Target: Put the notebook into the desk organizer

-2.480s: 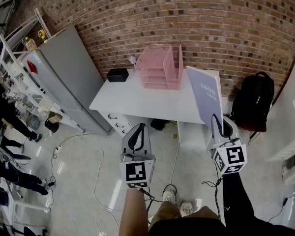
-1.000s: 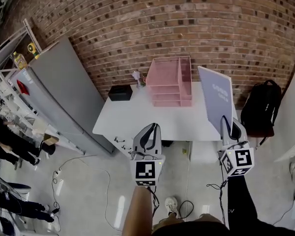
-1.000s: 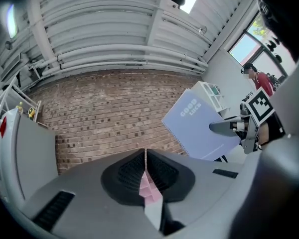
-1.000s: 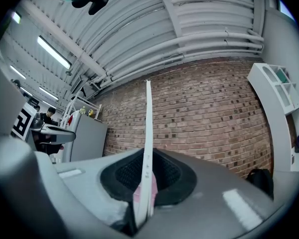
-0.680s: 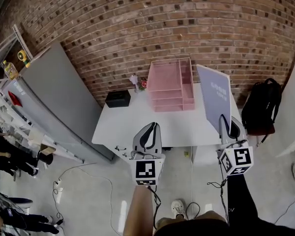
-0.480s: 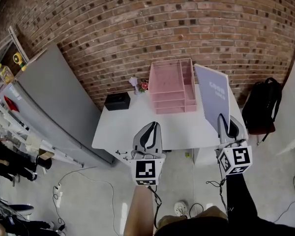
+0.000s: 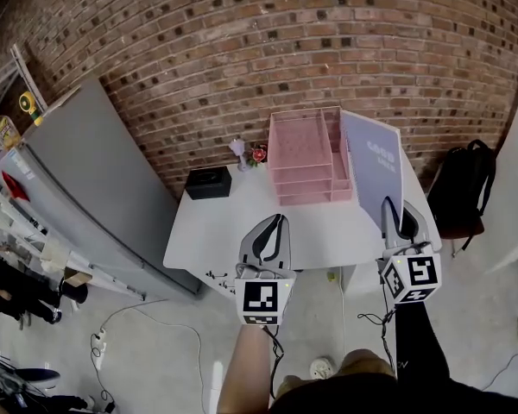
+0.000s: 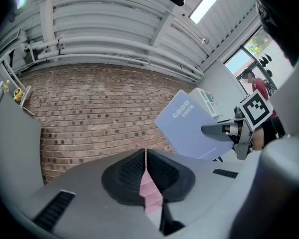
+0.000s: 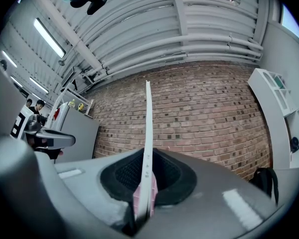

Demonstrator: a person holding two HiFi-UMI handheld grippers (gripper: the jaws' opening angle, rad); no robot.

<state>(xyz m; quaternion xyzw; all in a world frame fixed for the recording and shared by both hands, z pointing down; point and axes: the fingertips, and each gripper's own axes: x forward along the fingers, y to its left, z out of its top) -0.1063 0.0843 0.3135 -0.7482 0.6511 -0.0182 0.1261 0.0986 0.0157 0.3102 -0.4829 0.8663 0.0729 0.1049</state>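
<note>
Two tongs are held out over the near edge of a white bench (image 7: 233,218). The right tongs (image 7: 394,216) pinch the bottom edge of the notebook (image 7: 373,166). In the right gripper view the notebook (image 9: 147,133) looks like one thin line going straight up from between the pads of the right tongs (image 9: 147,178).

The notebook is pale purple with white letters on its cover. It stands up tall in the air, not lying on the bench. In the head view it is just to the right of the pink desk organizer (image 7: 309,155) and covers a bit of that side. It is not inside the organizer.

The left tongs (image 7: 274,224) are pressed together and hold nothing. In the left gripper view only a thin slit shows between the pads of the left tongs (image 8: 146,163).

The organizer sits at the back of the bench, by the brick wall (image 7: 242,50). A small black box (image 7: 208,182) sits on the bench to its left. A black backpack (image 7: 459,188) is off to the right of the bench.
</note>
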